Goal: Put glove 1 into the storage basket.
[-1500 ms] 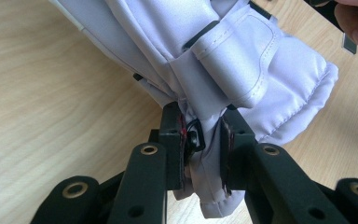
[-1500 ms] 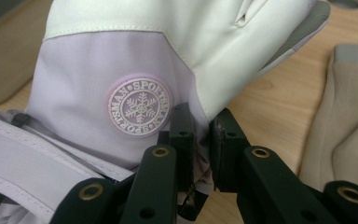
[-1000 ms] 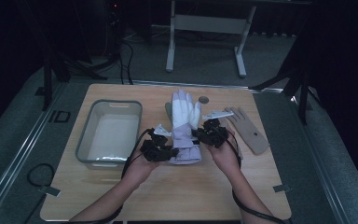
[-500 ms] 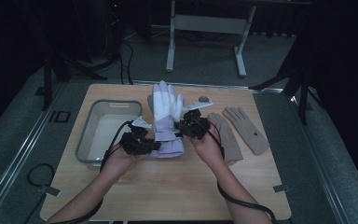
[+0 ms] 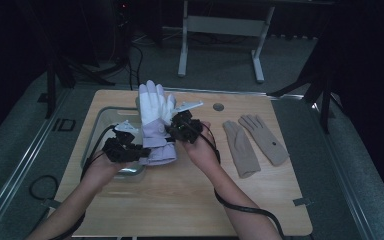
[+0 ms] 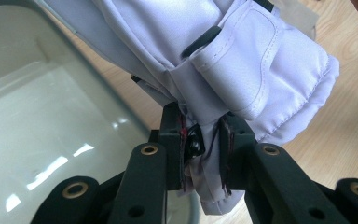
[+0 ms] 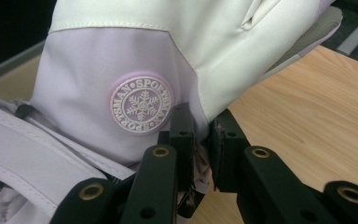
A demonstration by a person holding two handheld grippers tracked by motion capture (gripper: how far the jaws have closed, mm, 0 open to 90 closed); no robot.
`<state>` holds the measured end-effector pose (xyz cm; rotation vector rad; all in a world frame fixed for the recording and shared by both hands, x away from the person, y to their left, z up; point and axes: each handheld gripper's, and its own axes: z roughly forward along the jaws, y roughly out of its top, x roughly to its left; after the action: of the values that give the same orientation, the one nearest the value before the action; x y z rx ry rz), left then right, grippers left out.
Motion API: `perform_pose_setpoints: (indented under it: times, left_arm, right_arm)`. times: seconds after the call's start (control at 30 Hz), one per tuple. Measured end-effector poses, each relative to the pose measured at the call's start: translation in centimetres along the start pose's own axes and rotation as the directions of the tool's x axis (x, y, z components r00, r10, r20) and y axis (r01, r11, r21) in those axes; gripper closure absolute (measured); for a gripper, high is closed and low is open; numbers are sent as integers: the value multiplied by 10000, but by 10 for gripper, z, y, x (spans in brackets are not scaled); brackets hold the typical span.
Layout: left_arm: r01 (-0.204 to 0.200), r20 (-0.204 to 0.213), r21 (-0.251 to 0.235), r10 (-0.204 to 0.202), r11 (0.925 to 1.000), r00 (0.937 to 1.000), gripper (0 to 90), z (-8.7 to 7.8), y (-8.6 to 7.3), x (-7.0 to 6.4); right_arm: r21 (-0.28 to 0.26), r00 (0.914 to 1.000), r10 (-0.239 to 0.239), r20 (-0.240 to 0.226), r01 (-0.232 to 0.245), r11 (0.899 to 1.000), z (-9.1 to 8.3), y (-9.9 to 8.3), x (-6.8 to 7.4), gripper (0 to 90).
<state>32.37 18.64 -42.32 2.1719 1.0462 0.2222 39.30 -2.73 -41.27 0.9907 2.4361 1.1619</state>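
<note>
High view: white-and-lilac padded ski glove (image 5: 155,120)

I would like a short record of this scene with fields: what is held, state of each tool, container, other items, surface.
held item: white ski glove, lifted, fingers pointing up
left tool: shut on the glove's cuff
right tool: shut on the glove's edge, beside the round snowflake badge
container: grey bin, to the left, partly under the glove
other items: two beige gloves, flat, to the right
surface: wooden table
</note>
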Motion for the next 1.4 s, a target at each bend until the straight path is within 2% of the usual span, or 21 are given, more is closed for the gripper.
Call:
perform_pose_setpoints:
  times: [0.3,0.47,0.6,0.73,0.83,0.93,1.0,1.03,1.13,1.23,1.33,1.4]
  left_arm:
    - [92,-202,256,-87,9996,9998,751,-27,-18,22]
    - [306,-399,387,-290,9988,9988,751,-43,-28,38]
    - [552,-524,485,-526,9973,9972,751,-49,-37,51]
    - [675,-610,516,-643,9964,9961,750,-51,-43,59]
    - [844,-408,669,-818,9942,9958,750,-45,-52,73]
    - [996,-248,918,-978,9908,9949,749,-35,-59,78]
    - [996,-248,918,-978,9908,9949,749,-35,-59,78]
    - [1026,-243,1176,-1004,9877,9946,747,-25,-63,79]
    - [1315,-211,1489,-1298,9801,9913,744,-14,-68,81]
    - [1415,-220,1891,-1399,9717,9899,732,-6,-71,82]
    - [1285,-265,2212,-1257,9667,9917,706,-2,-70,81]
    - [1183,-350,2303,-1133,9659,9929,673,0,-71,79]
  right_arm:
    - [-55,9990,-104,-425,102,9999,20,16,27,807]
    - [-16,9975,-236,-673,236,9997,37,28,45,807]
    - [150,9965,-421,-727,433,9989,52,38,57,807]
    - [198,9959,-326,-844,344,9992,67,42,64,808]
    - [316,9955,-161,-935,191,9993,79,39,66,808]
    - [584,9951,-15,-987,73,9983,91,32,66,808]
    - [709,9949,68,-1010,4,9975,94,29,66,808]
    - [970,9941,225,-1065,-122,9952,101,24,63,808]
    - [1269,9946,273,-997,-145,9918,109,16,62,808]
    - [1625,9947,302,-981,-139,9866,119,8,63,808]
    - [1910,9944,396,-982,-202,9814,126,3,63,807]
    - [2075,9928,652,-1003,-432,9773,129,2,62,806]
